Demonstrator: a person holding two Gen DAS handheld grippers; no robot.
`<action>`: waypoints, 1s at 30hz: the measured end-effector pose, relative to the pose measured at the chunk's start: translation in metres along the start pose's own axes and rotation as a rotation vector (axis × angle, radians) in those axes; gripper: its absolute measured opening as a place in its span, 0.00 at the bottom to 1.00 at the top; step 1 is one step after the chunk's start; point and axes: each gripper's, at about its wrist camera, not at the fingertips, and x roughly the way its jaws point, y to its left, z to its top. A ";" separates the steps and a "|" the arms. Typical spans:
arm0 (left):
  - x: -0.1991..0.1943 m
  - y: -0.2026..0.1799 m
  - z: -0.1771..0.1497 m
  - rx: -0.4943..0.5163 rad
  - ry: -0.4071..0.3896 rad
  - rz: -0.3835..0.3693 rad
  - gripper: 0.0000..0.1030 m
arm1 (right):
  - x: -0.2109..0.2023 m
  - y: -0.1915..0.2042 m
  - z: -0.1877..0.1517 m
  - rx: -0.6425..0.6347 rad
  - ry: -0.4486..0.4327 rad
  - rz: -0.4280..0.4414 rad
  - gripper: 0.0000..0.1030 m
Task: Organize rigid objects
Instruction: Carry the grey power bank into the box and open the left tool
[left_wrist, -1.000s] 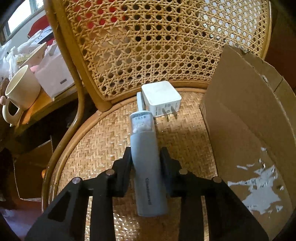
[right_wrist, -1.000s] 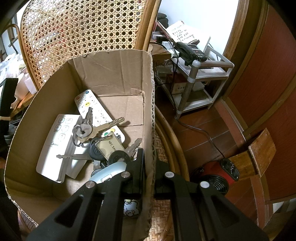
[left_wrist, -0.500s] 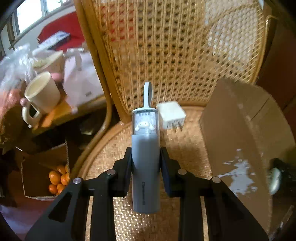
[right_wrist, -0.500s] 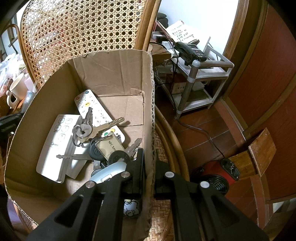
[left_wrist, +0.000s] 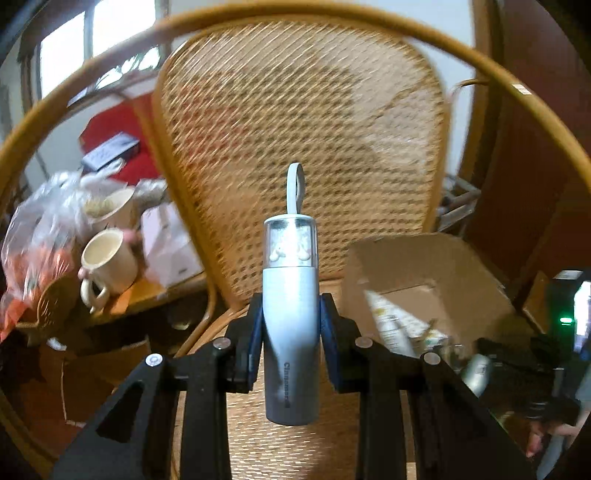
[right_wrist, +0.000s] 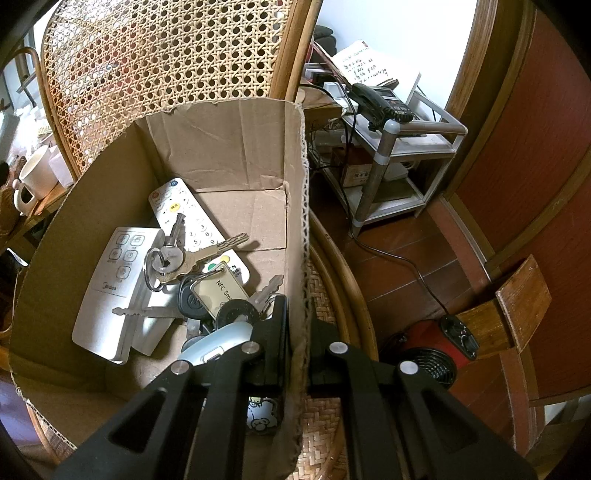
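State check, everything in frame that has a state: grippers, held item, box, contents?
left gripper: shut on the grey tube, held off the seat
grey tube: upright, loop on top
right gripper: shut on the cardboard box wall
cardboard box: open-topped, on the rattan chair
remotes: lying flat in the box
keys: piled on the remotes
mug: upright, tilted

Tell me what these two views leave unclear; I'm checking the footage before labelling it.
- Left wrist: cardboard box contents, motion-blurred.
- Left wrist: print on the grey tube, blurred.
- Right wrist: pale blue item in the box, half covered by the right gripper.
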 end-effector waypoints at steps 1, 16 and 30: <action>-0.007 -0.010 0.001 0.011 -0.012 -0.028 0.26 | 0.000 0.000 0.000 0.000 0.000 0.000 0.07; 0.012 -0.115 -0.021 0.153 0.146 -0.143 0.27 | -0.001 -0.002 -0.002 0.001 -0.003 0.004 0.07; 0.012 -0.080 -0.005 0.119 0.042 0.011 0.72 | -0.003 0.001 -0.003 -0.003 -0.003 0.003 0.07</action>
